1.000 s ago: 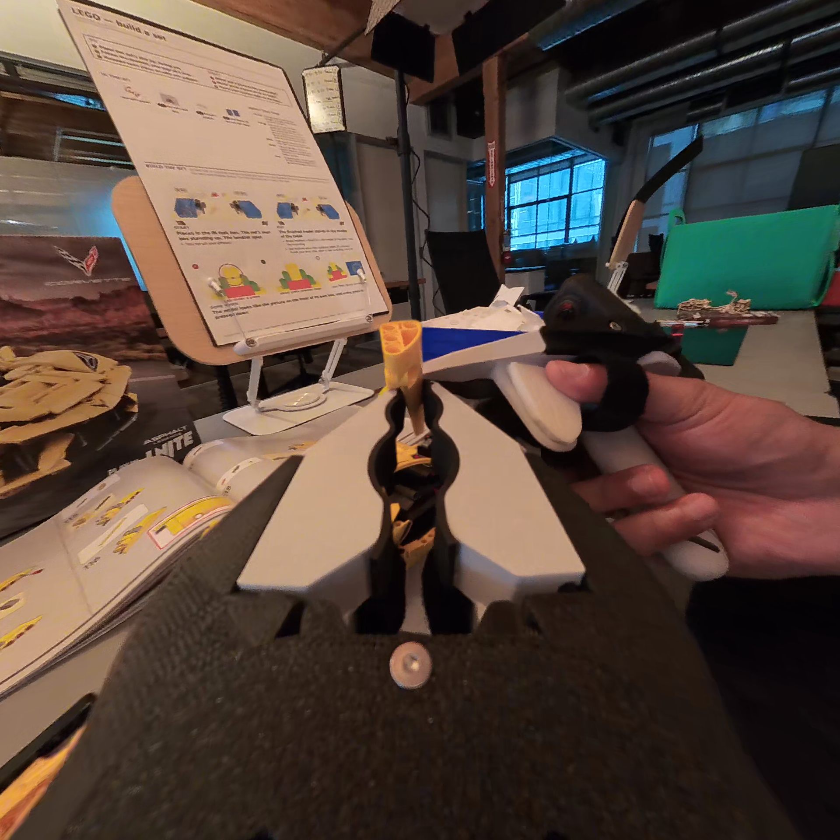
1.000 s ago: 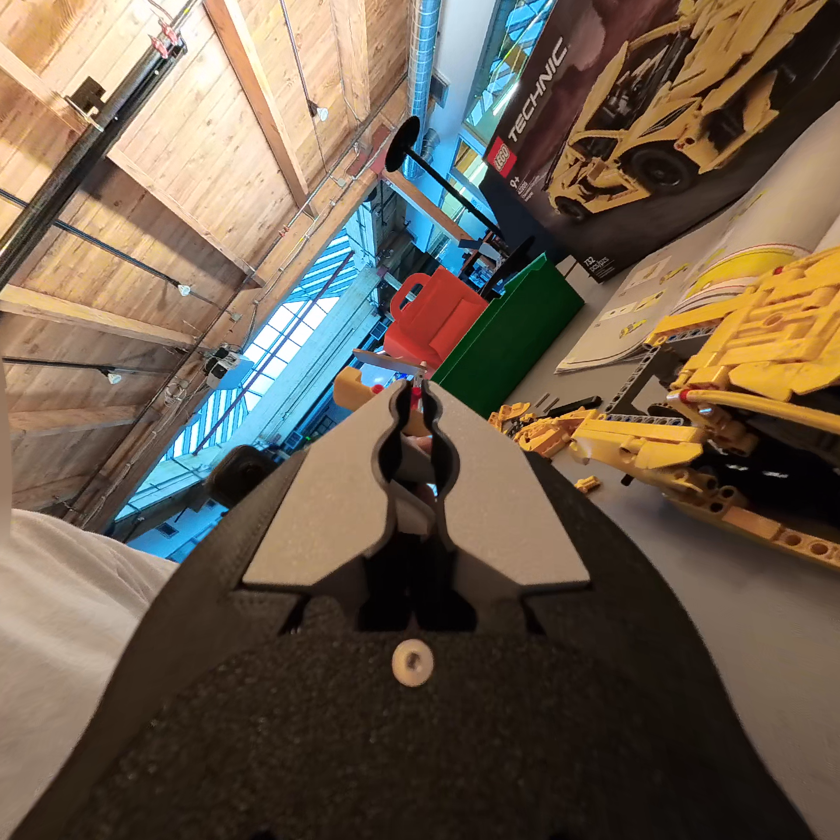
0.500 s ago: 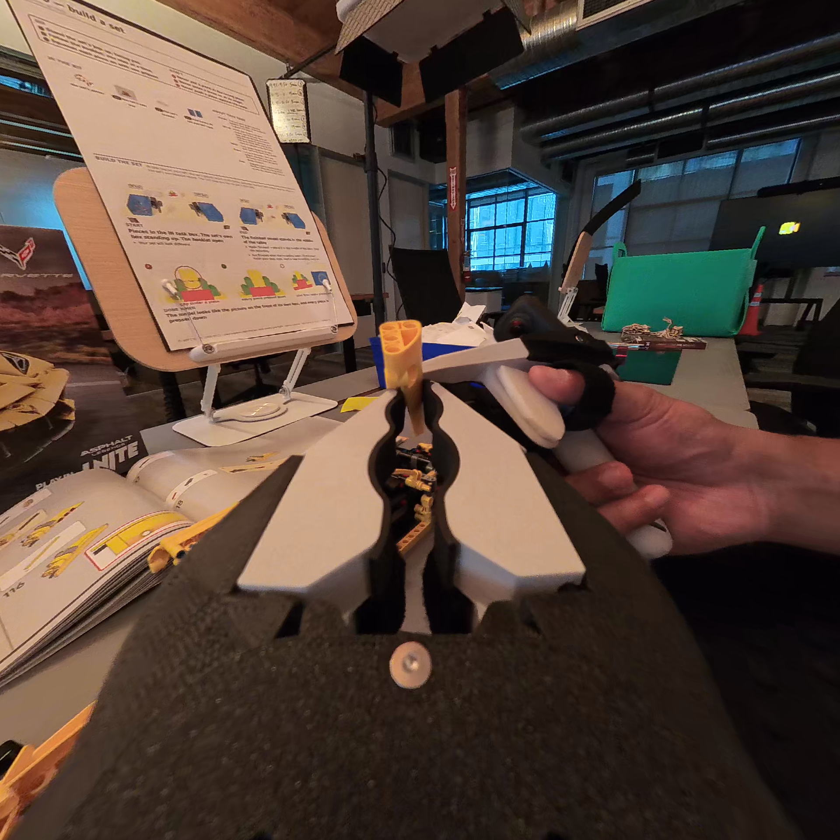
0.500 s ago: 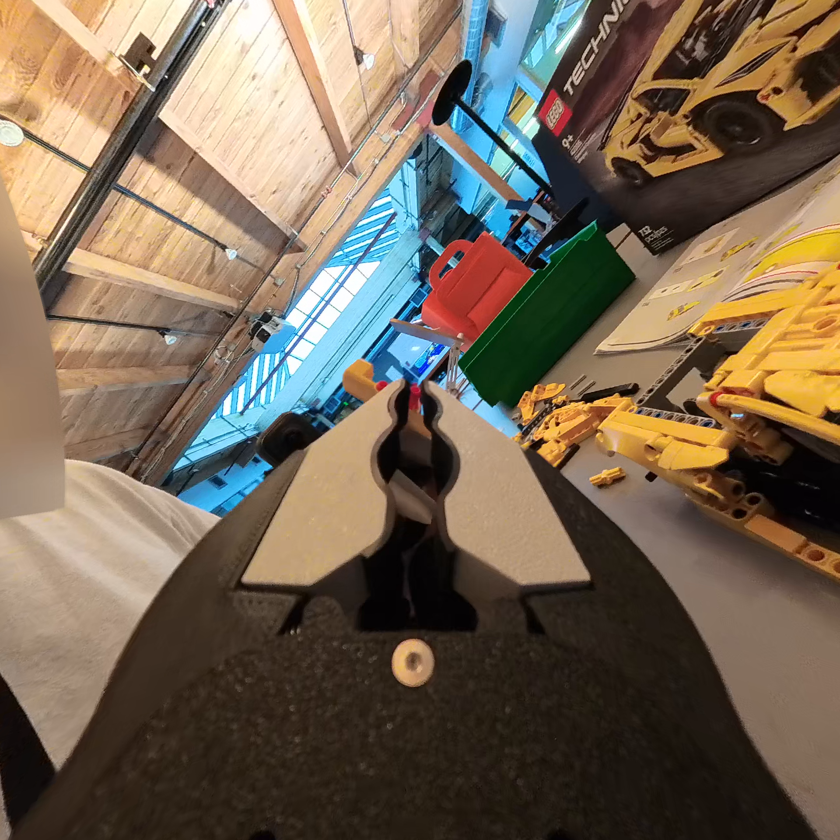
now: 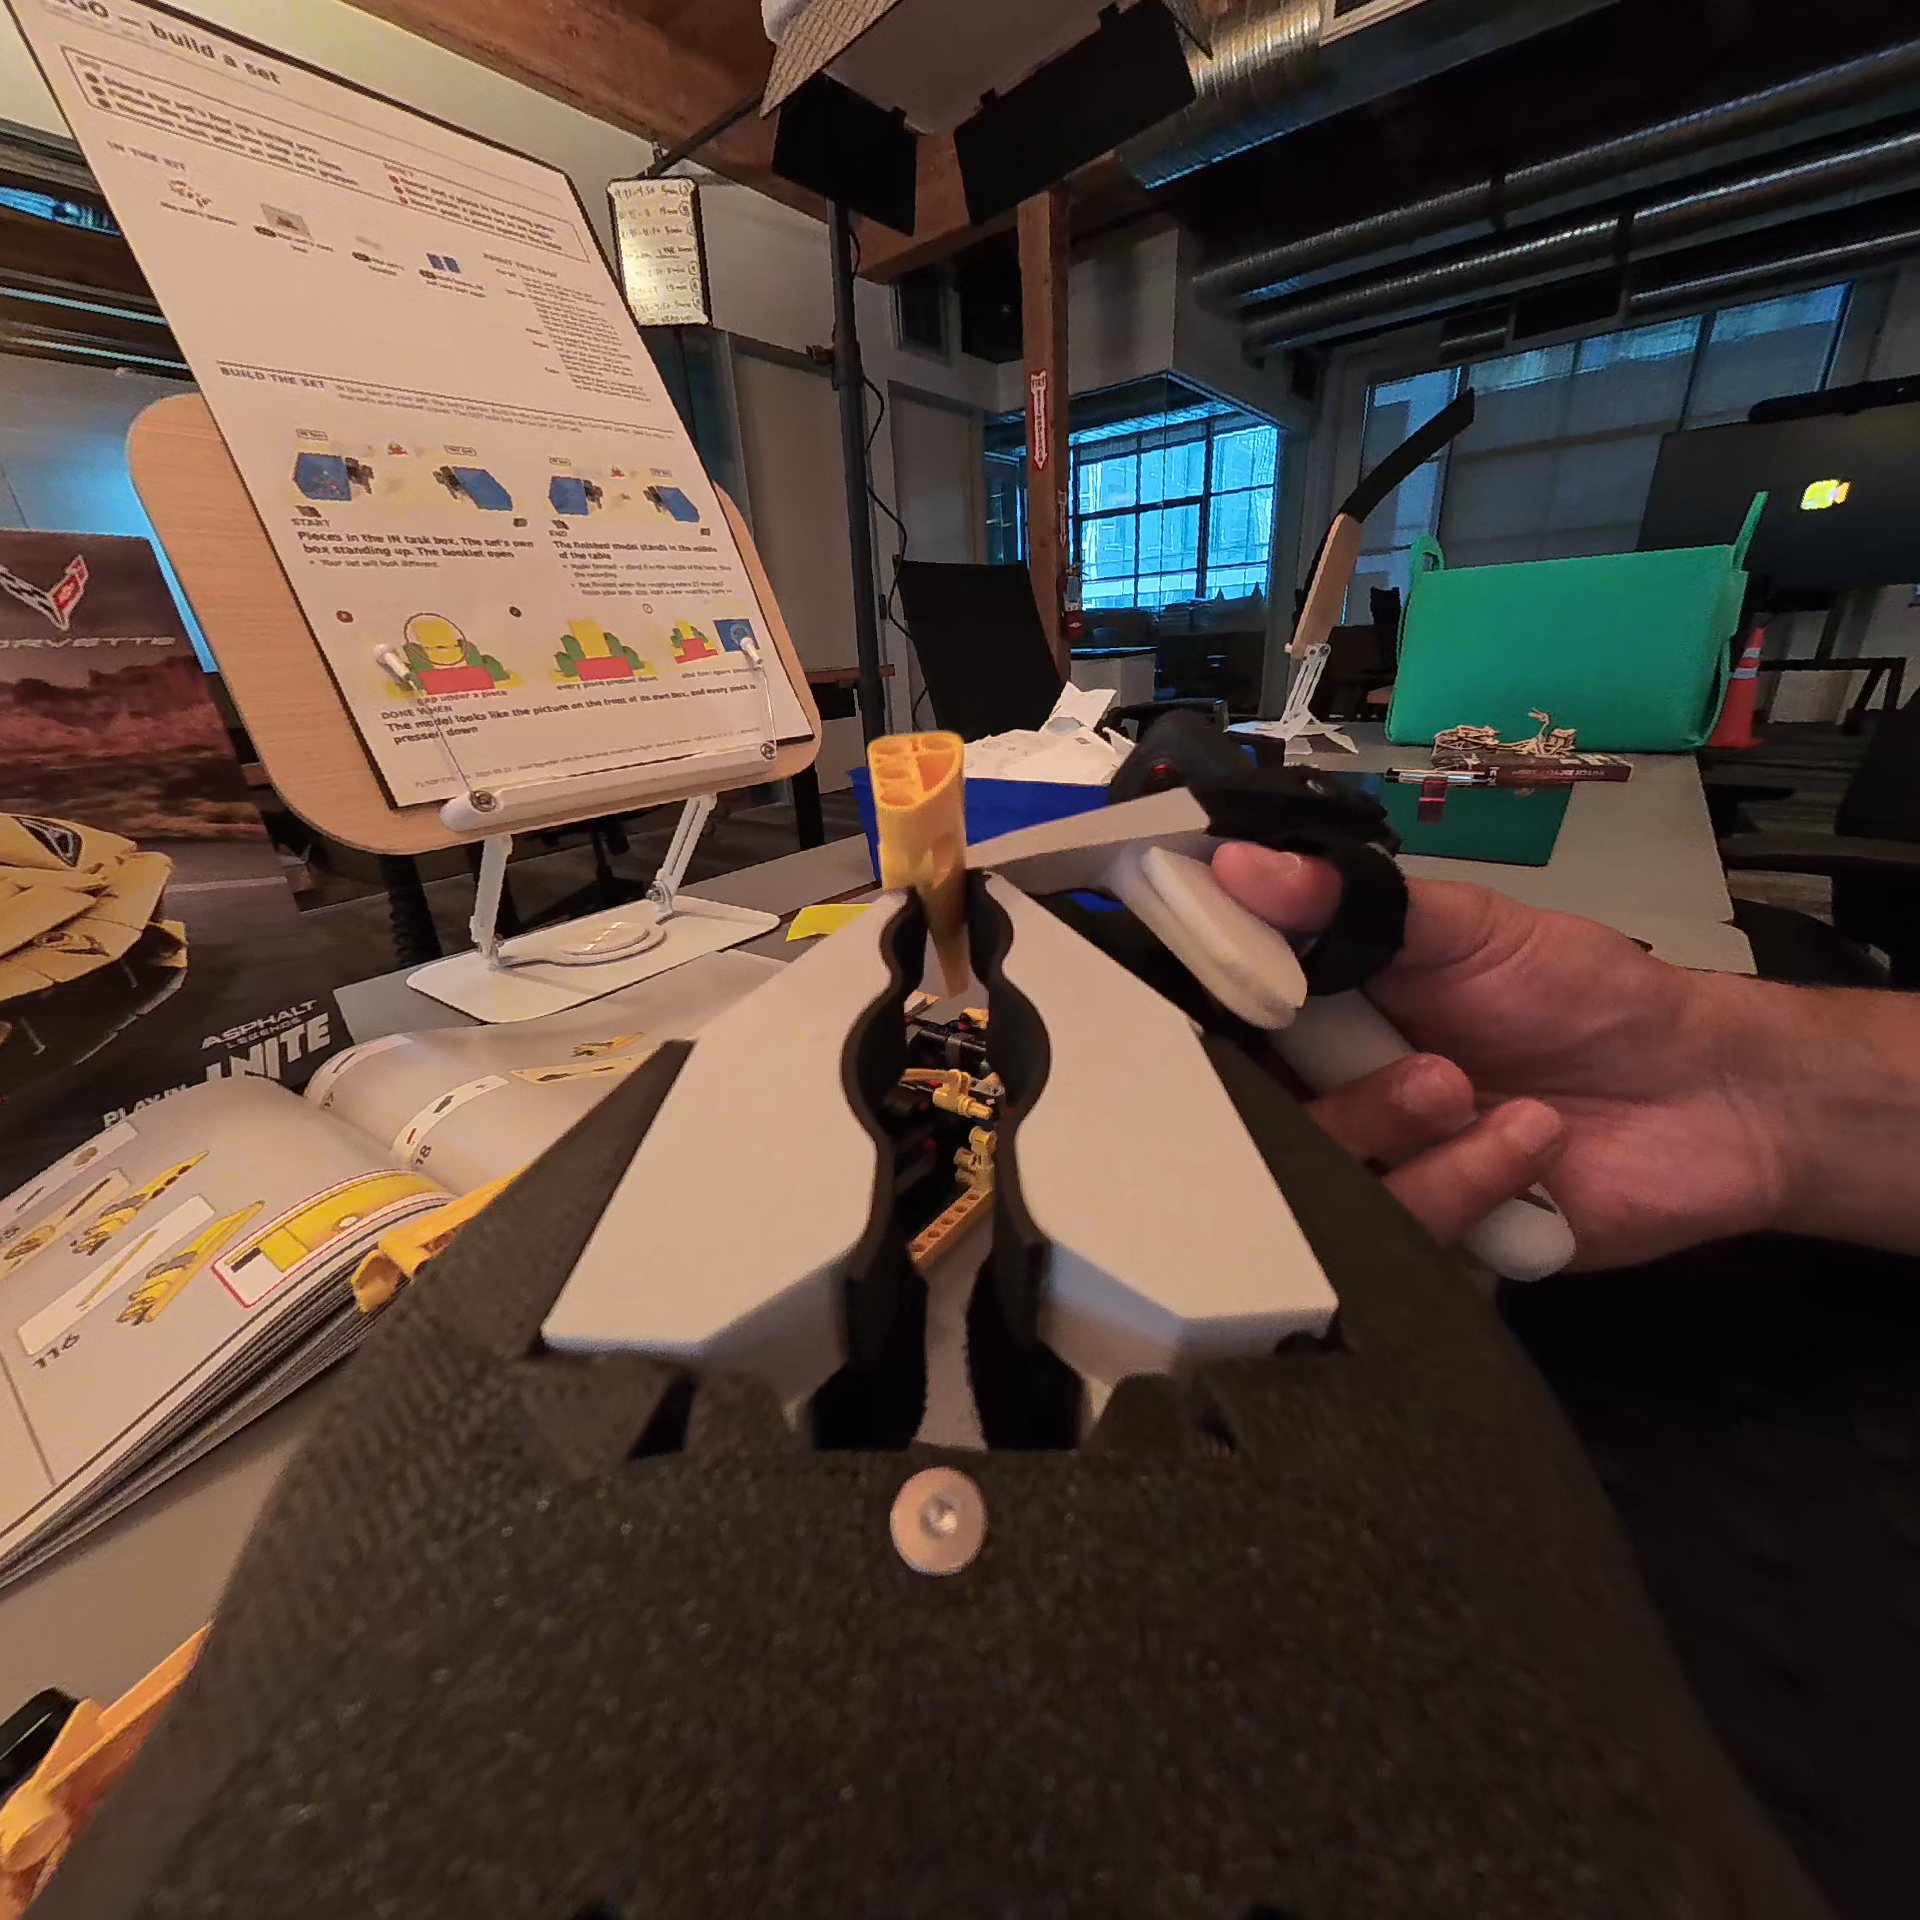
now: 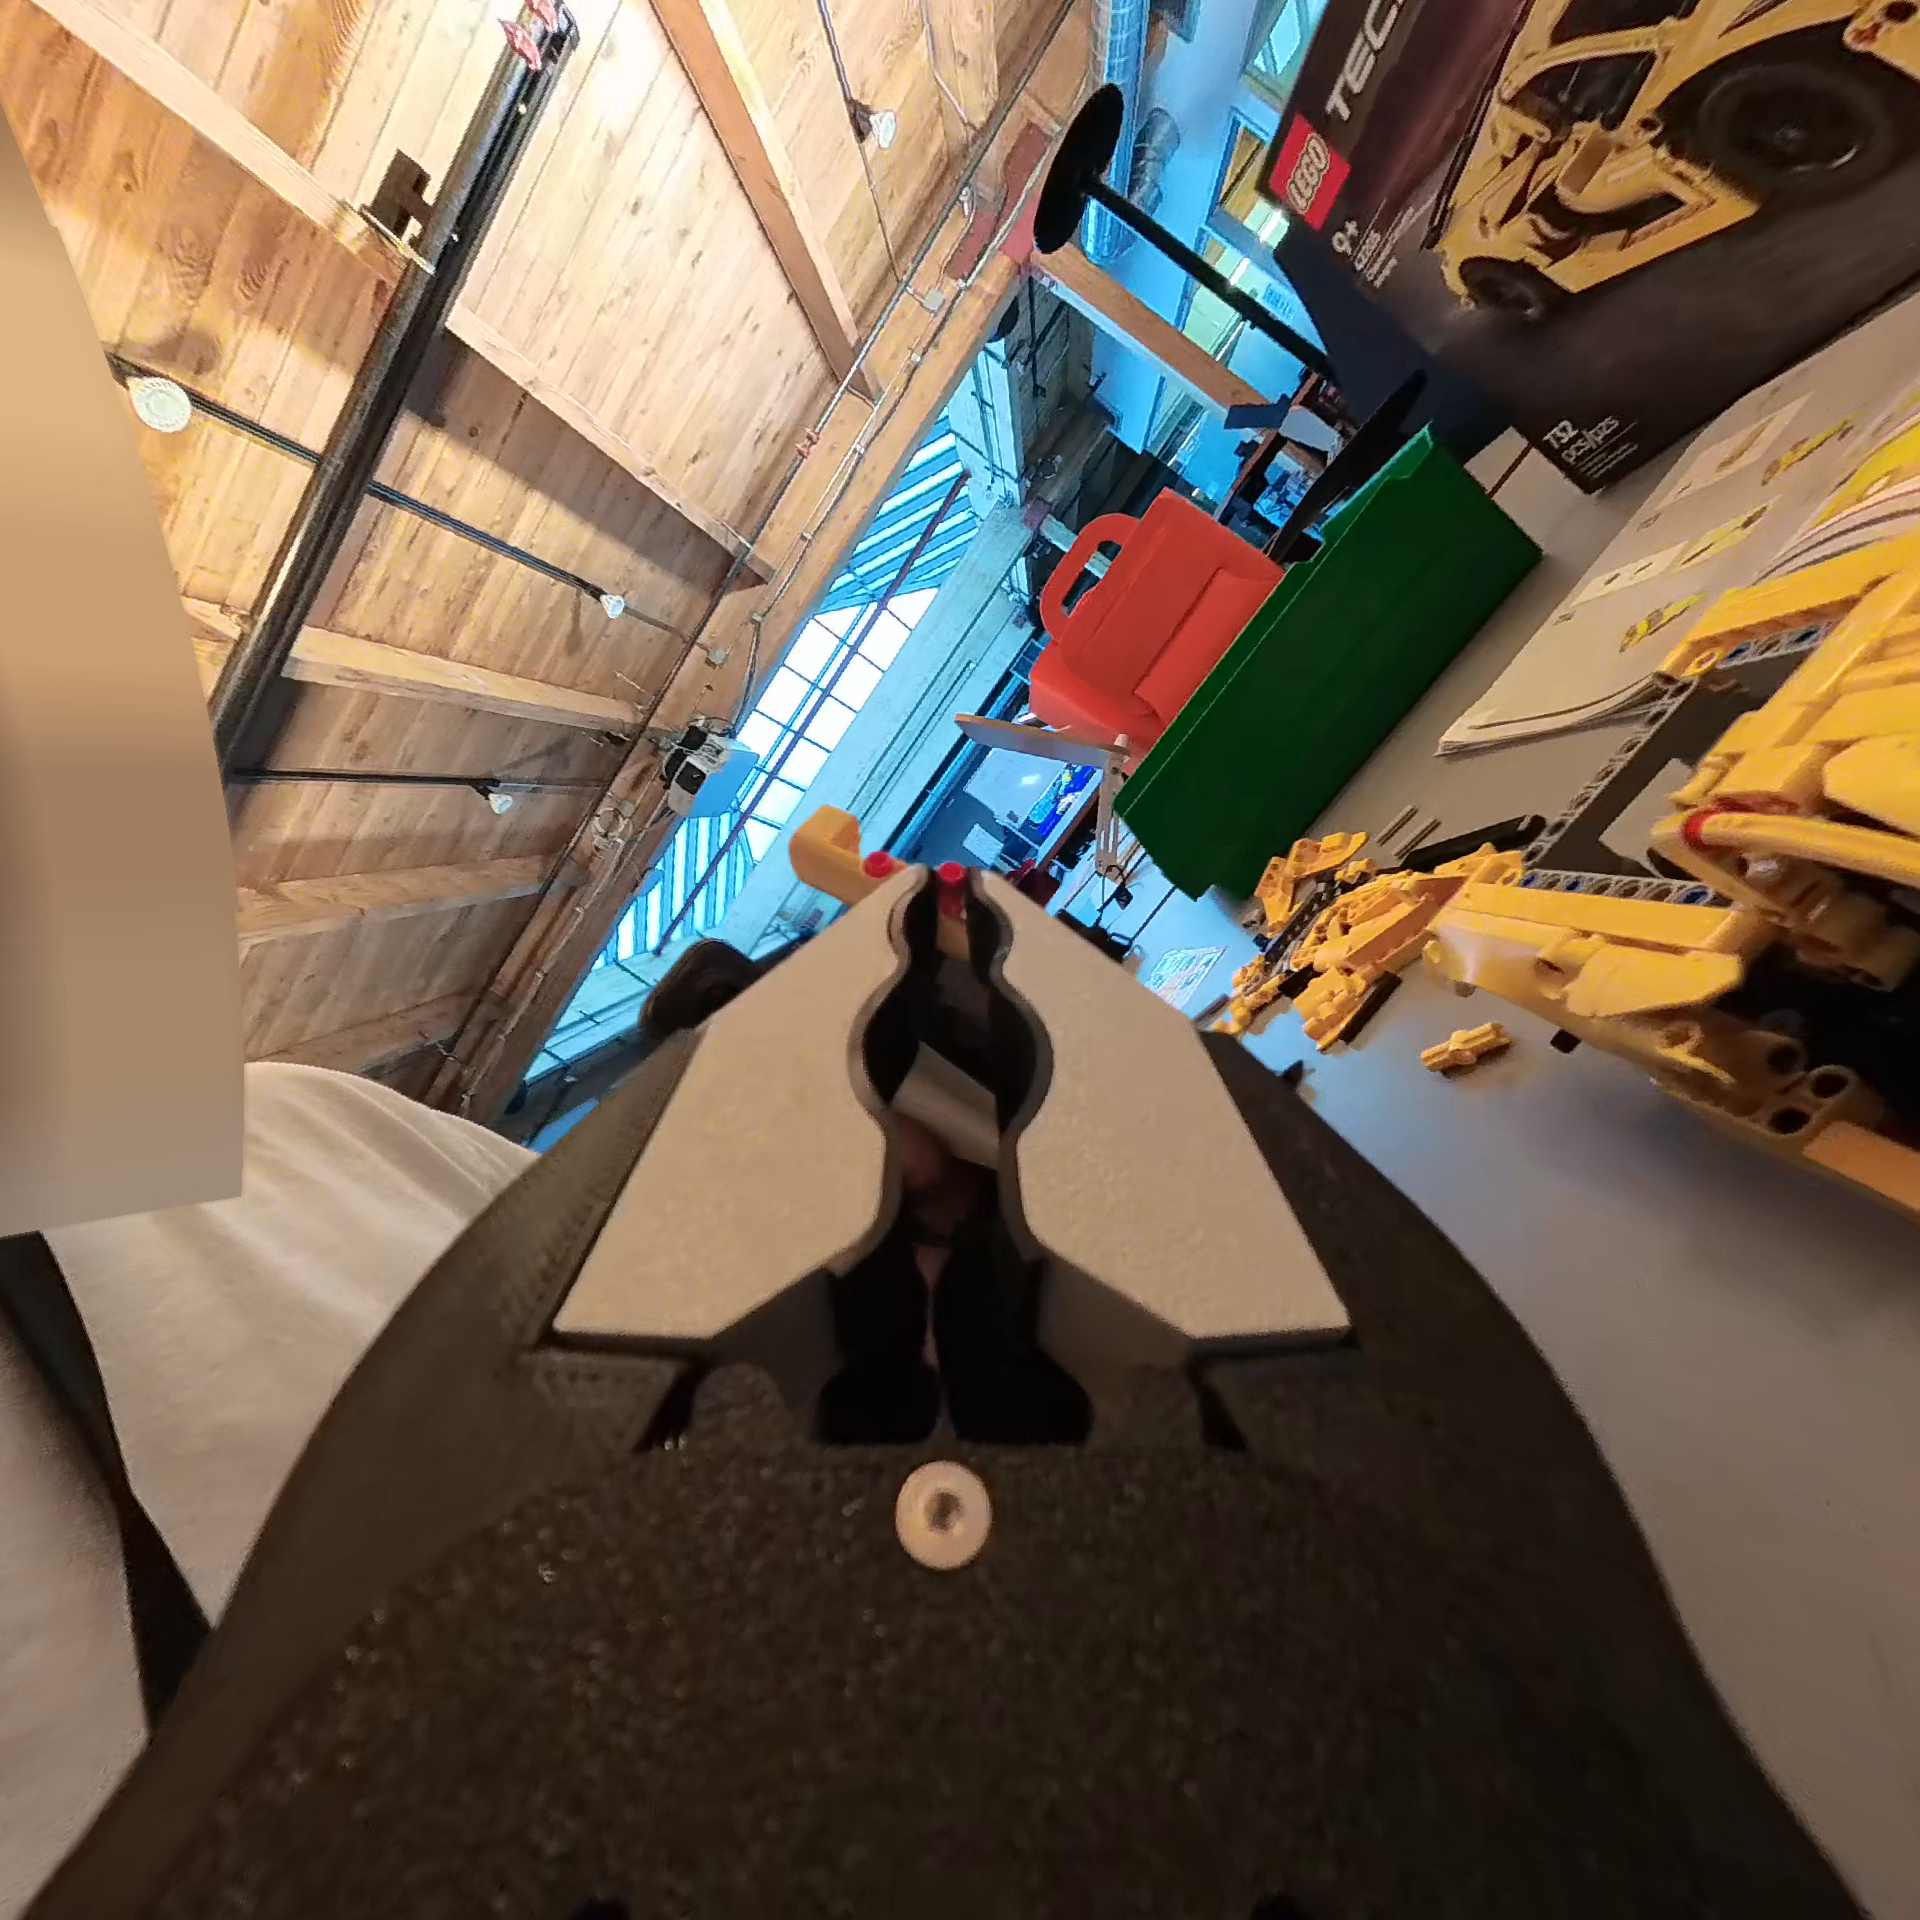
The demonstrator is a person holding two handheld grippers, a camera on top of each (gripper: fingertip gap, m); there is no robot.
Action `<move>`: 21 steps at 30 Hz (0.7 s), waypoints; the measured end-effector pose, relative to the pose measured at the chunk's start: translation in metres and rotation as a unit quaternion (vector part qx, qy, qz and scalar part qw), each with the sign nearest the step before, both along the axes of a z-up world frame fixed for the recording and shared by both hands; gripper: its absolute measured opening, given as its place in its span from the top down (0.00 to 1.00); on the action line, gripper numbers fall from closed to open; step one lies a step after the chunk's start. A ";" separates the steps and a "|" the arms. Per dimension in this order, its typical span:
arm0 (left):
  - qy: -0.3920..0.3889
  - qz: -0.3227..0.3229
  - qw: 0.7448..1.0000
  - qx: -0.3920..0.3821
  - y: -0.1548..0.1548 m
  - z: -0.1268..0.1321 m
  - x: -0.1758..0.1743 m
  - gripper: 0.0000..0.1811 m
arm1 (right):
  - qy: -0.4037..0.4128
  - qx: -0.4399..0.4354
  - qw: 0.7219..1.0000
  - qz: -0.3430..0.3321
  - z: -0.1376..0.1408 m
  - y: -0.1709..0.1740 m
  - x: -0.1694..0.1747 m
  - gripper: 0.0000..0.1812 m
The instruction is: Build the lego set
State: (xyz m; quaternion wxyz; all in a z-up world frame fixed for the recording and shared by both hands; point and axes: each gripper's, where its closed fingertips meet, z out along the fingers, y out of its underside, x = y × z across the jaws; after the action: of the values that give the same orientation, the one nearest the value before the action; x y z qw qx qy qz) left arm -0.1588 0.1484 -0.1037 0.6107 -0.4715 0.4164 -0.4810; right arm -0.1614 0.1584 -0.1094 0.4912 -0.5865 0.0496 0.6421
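My left gripper (image 5: 943, 906) is shut on a yellow Lego panel piece (image 5: 914, 805), which stands upright out of the fingertips. The right gripper (image 5: 1049, 831), held by a hand, reaches in from the right, its tip against that piece. In the right wrist view my right gripper (image 6: 948, 896) is shut on a small red pin (image 6: 949, 875). The yellow piece (image 6: 826, 840) lies just beyond it and carries another red pin (image 6: 878, 860). The part-built yellow car (image 6: 1756, 831) sits on the grey table (image 6: 1558, 1403) to the right.
Loose yellow pieces (image 6: 1340, 935) lie left of the car. An open instruction booklet (image 5: 208, 1226), the set's box (image 6: 1558, 156) and an instruction sheet on a stand (image 5: 436, 436) are behind. A green bin (image 6: 1330, 707) and a red bag (image 6: 1143, 623) stand farther back. Left and right tips are no more than a few centimetres apart.
Both grippers have turned a little while staying tip to tip. In the right wrist view the yellow piece with its red pin has come out to the left of the fingertips.
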 end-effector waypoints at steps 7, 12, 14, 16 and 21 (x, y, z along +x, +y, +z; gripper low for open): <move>-0.024 -0.012 1.000 -0.007 -0.002 0.006 -0.003 0.96 | -0.018 0.023 0.999 -0.016 0.005 0.000 0.006 0.99; -0.041 -0.020 0.999 -0.009 -0.003 0.011 -0.005 0.96 | -0.030 0.052 0.998 0.000 0.014 -0.005 -0.003 0.99; -0.047 -0.025 0.998 -0.013 -0.004 0.012 -0.006 0.96 | -0.045 0.063 0.997 -0.004 0.015 -0.005 -0.006 0.99; -0.057 -0.039 0.997 -0.027 -0.005 0.014 -0.007 0.96 | -0.055 0.069 0.996 -0.001 0.015 -0.005 -0.007 0.99; -0.122 -0.120 0.980 -0.104 -0.012 0.028 -0.015 0.96 | -0.049 0.122 0.991 0.030 0.028 -0.015 -0.014 0.99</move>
State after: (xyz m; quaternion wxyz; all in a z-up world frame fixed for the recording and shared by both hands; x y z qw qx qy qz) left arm -0.1740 0.1363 -0.0761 0.5422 -0.4167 0.3406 -0.6452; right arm -0.1753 0.1432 -0.0818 0.5414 -0.5544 -0.0704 0.6282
